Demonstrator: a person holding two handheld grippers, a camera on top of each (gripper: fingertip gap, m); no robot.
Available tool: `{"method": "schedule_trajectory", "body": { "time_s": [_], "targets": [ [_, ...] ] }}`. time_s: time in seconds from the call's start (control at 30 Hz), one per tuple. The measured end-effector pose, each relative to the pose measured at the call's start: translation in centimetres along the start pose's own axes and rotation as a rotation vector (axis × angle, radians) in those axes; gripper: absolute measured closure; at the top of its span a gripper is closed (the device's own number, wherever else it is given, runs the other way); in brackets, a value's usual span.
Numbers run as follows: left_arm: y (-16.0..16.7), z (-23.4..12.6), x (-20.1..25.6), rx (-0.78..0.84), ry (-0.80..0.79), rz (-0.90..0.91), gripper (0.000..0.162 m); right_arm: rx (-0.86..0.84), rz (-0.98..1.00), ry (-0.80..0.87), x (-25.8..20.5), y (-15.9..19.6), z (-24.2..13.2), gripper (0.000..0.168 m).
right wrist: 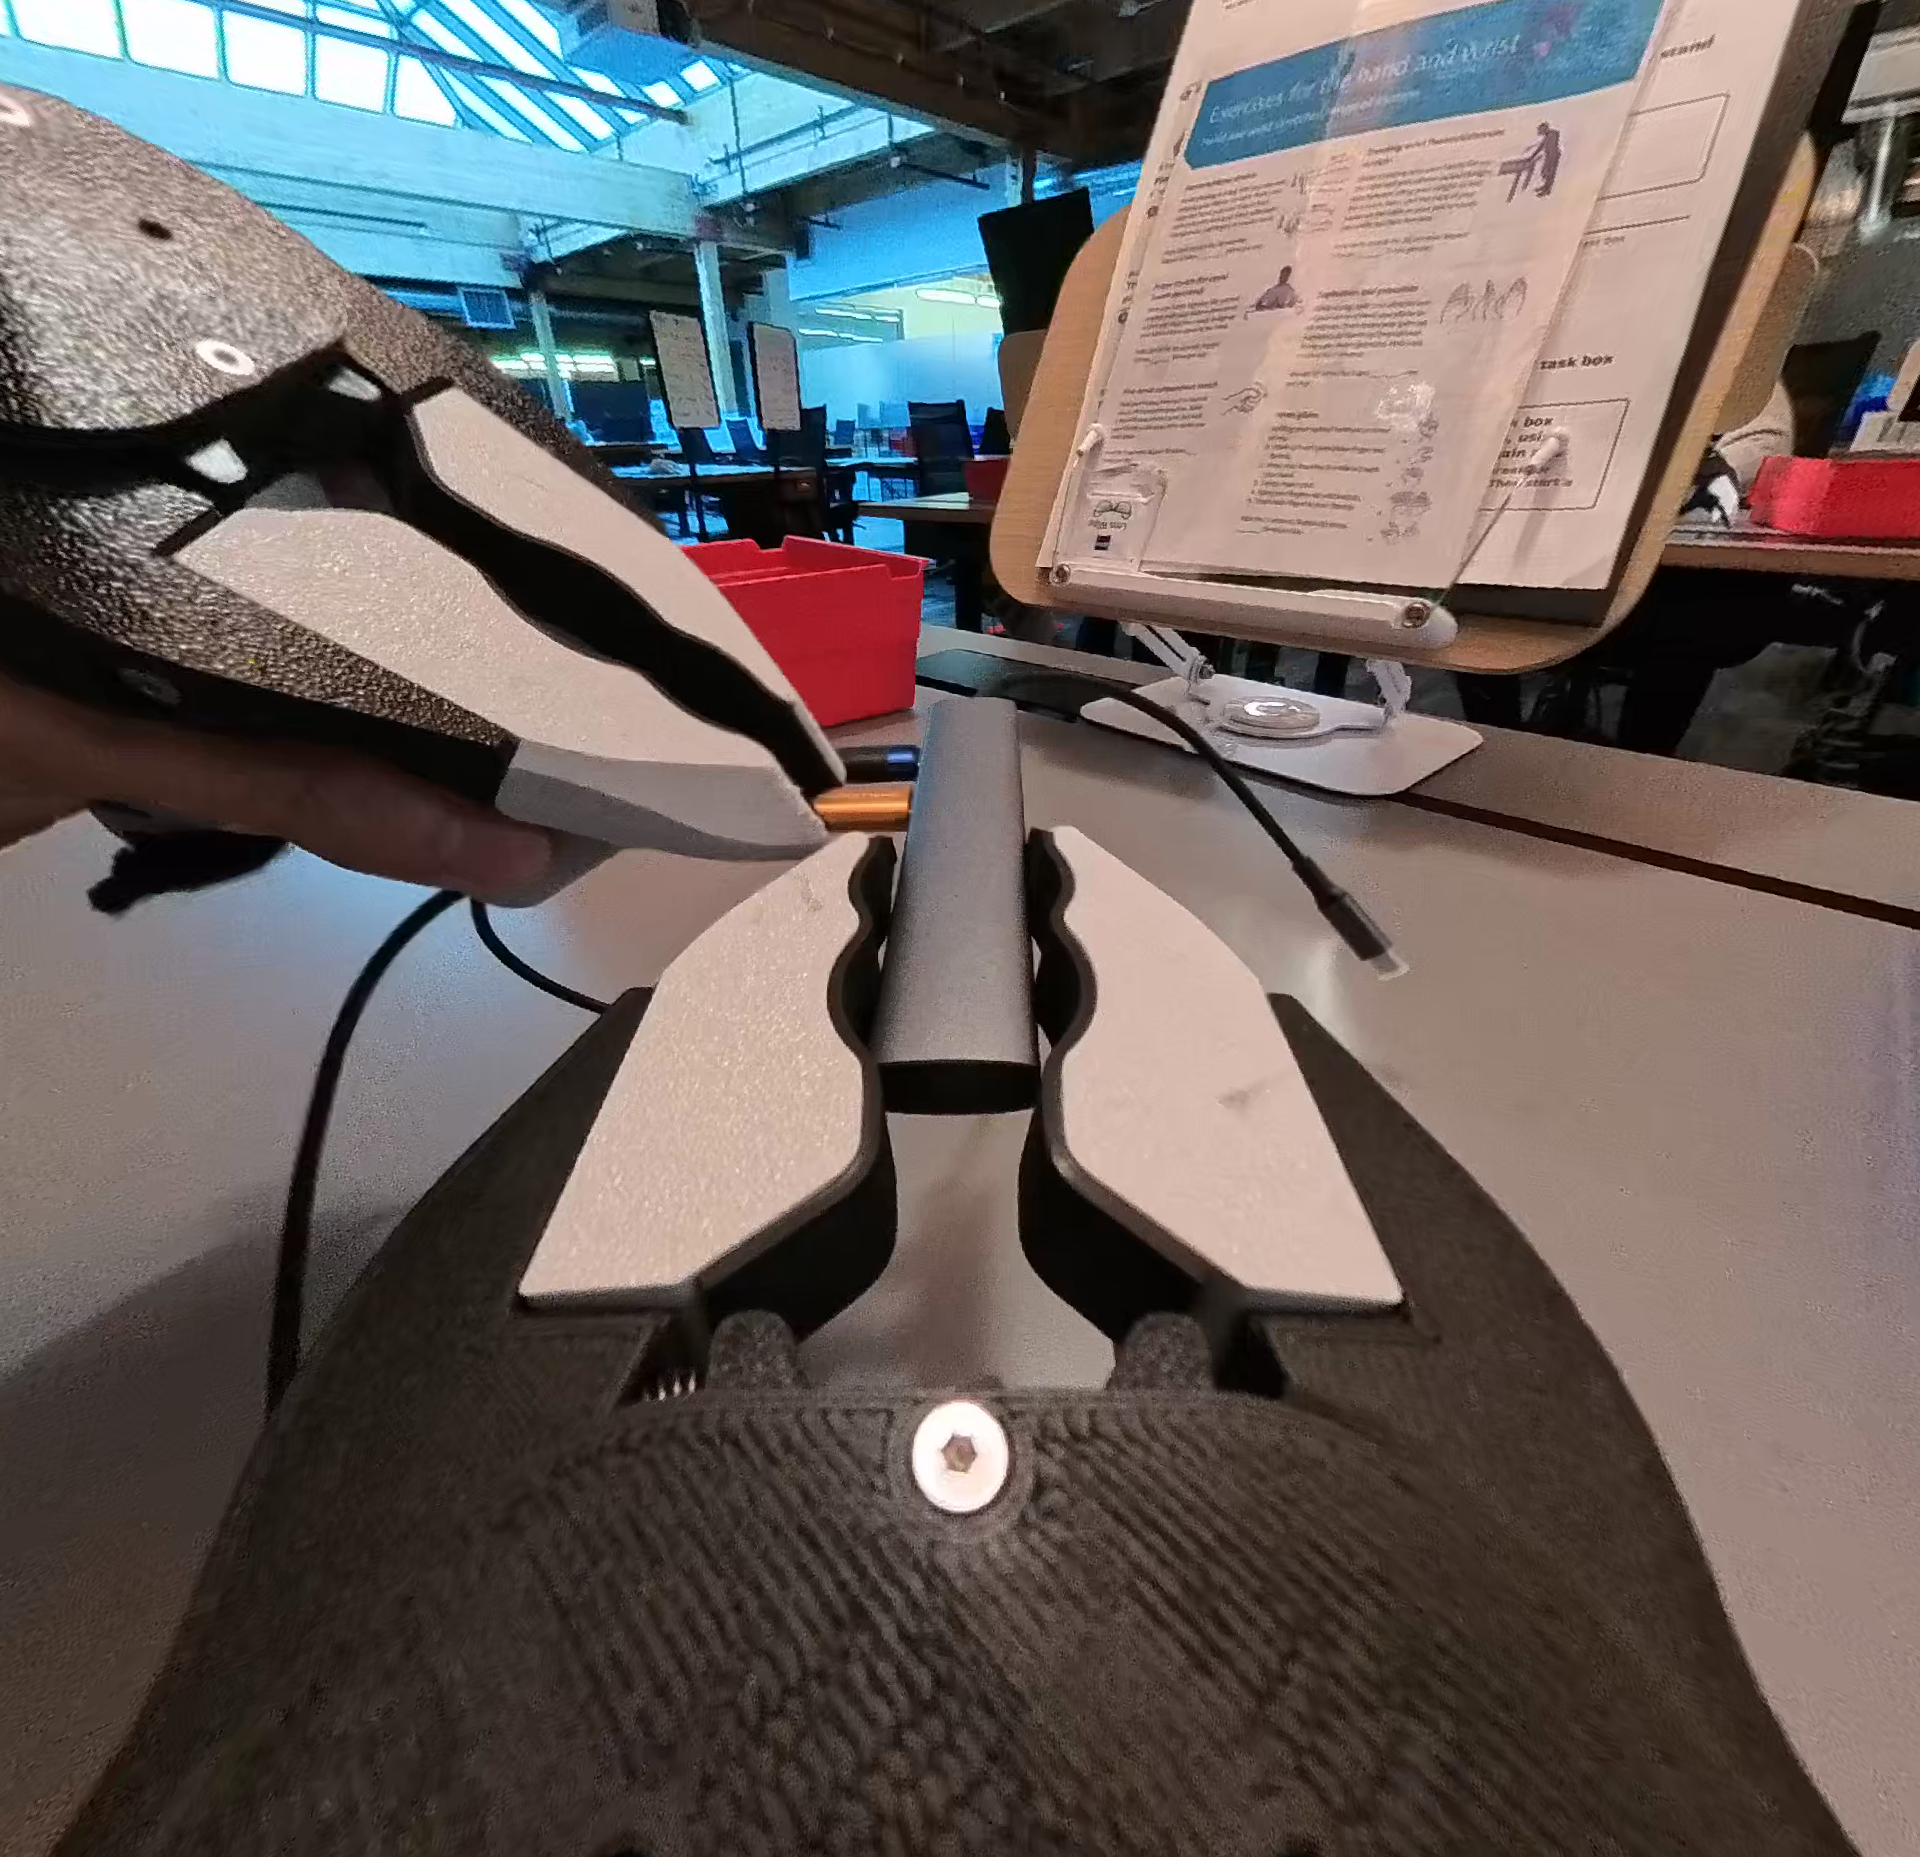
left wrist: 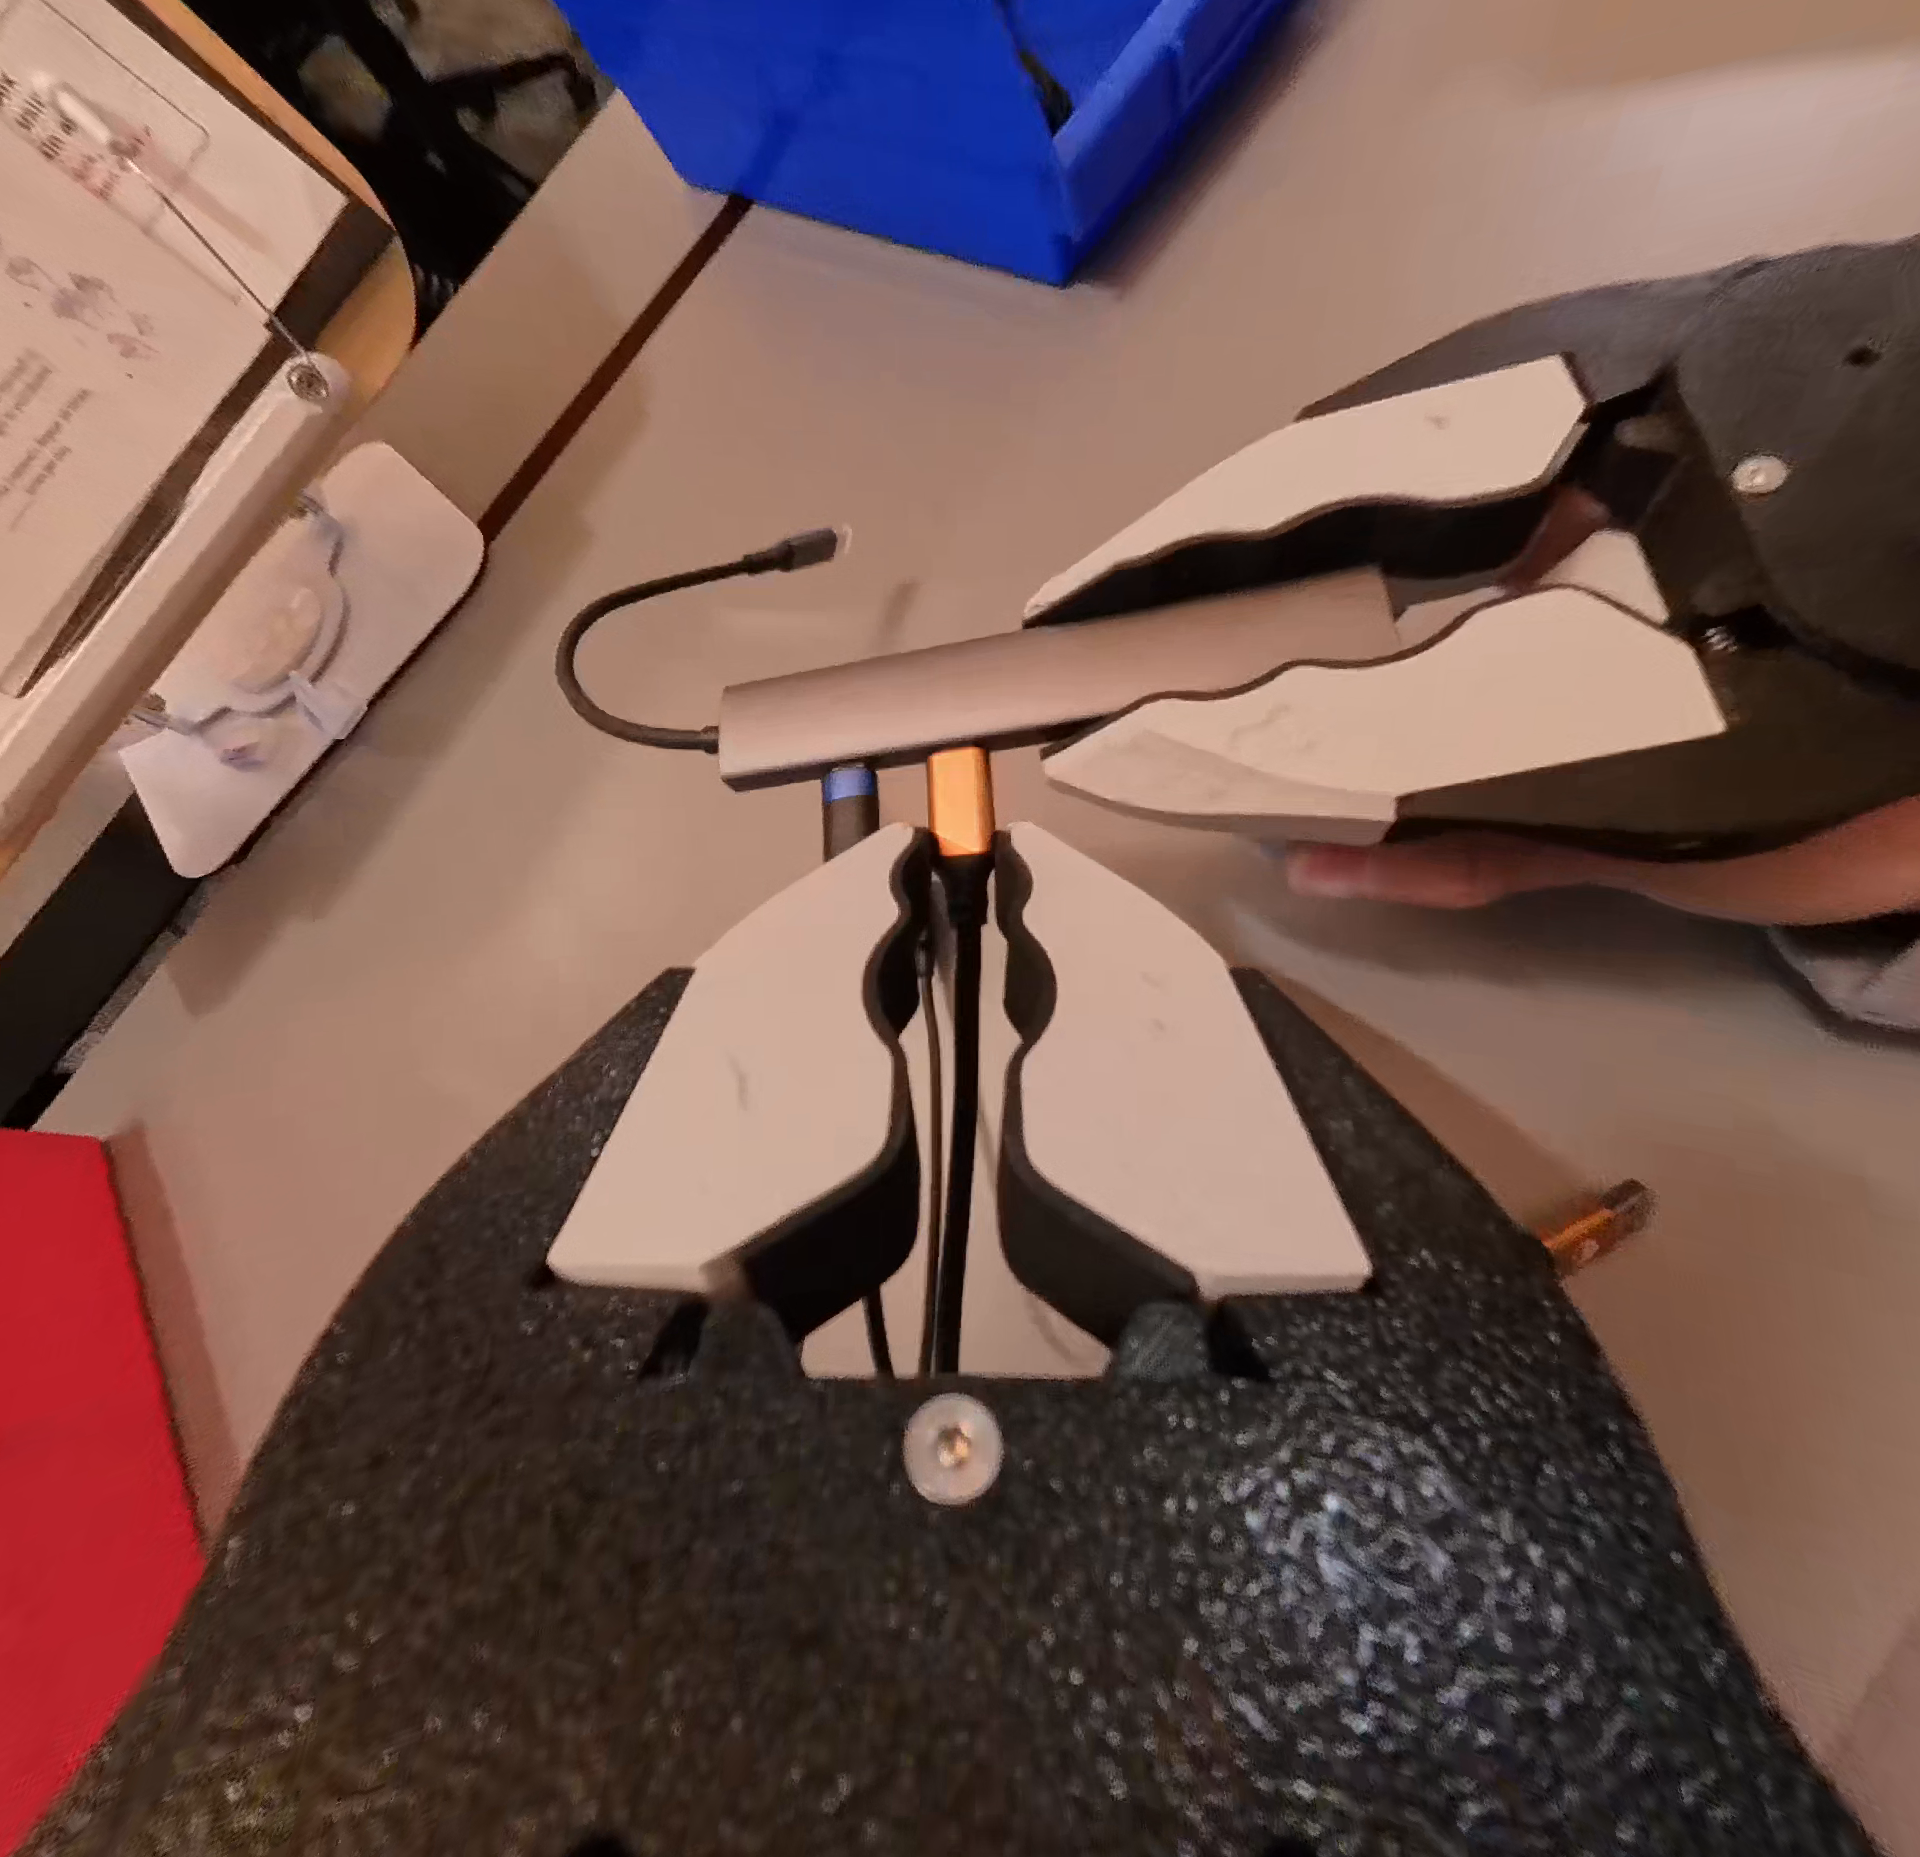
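Note:
A grey metal hub bar [left wrist: 935,690] with a short black tail cable [left wrist: 623,633] is held above the grey table. My right gripper [right wrist: 961,851] is shut on the hub bar [right wrist: 961,924]; it also shows in the left wrist view [left wrist: 1044,685]. My left gripper [left wrist: 961,836] is shut on an orange plug [left wrist: 958,799] with a black cable [left wrist: 951,1132], seated in the hub's side. In the right wrist view the left gripper [right wrist: 821,810] grips the orange plug [right wrist: 868,805]. A blue-ringed black plug [left wrist: 850,794] sits in the hub beside it.
A blue bin [left wrist: 935,93] with cables stands at the back. A document stand [right wrist: 1403,301] with printed sheets is at the table edge. A red bin [right wrist: 821,612] sits nearby. Another orange plug [left wrist: 1595,1225] lies on the table [left wrist: 1039,405]. A person's fingers [left wrist: 1382,877] hold the right gripper. My left and right fingertips are right by each other.

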State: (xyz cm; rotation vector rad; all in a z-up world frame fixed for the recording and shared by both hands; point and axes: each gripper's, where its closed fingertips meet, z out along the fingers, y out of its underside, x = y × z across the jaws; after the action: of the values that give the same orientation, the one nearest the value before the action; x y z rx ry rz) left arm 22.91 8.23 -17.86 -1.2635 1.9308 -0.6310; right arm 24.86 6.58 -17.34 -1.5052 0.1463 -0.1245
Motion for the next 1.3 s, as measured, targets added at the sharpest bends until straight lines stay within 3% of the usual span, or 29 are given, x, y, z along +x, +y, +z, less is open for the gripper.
{"method": "schedule_trajectory", "body": {
  "time_s": [0.17, 0.47, 0.63, 0.7, 0.8, 0.9, 1.0, 1.17, 1.3],
  "targets": [
    [-0.5, 0.1, 0.0, 0.059, 0.004, -0.063, 0.152, 0.009, 0.003, 0.016, 0.2, -0.1, -0.1, 0.142],
    [-1.2, -0.4, 0.5, 0.184, 0.029, 0.012, 0.150, 0.062, -0.075, 0.030, 0.3, -0.8, -0.7, 0.143],
    [-2.8, -5.5, -0.4, 0.458, 0.162, -0.179, 0.136, 0.121, -0.226, 0.124, 1.2, -2.1, -1.7, 0.143],
    [-1.8, -7.4, -3.3, 0.522, 0.124, -0.299, 0.135, 0.136, -0.256, 0.126, 1.6, -2.8, -2.1, 0.143],
    [3.1, -7.2, -7.4, 0.474, 0.011, -0.362, 0.130, 0.172, -0.244, 0.125, 2.0, -4.1, -2.6, 0.143],
    [8.4, -4.8, -7.9, 0.392, 0.032, -0.421, 0.130, 0.213, -0.248, 0.136, 2.1, -6.0, -3.1, 0.143],
    [10.9, -3.3, -7.0, 0.362, 0.036, -0.415, 0.128, 0.234, -0.254, 0.175, 3.1, -8.4, -3.7, 0.143],
    [11.0, -2.2, -6.5, 0.315, 0.031, -0.348, 0.122, 0.279, -0.295, 0.284, 8.4, -15.1, -4.7, 0.143],
    [11.3, -1.5, -5.8, 0.274, 0.053, -0.309, 0.117, 0.279, -0.498, 0.434, 14.4, -22.1, -6.3, 0.142]
  ]
}}
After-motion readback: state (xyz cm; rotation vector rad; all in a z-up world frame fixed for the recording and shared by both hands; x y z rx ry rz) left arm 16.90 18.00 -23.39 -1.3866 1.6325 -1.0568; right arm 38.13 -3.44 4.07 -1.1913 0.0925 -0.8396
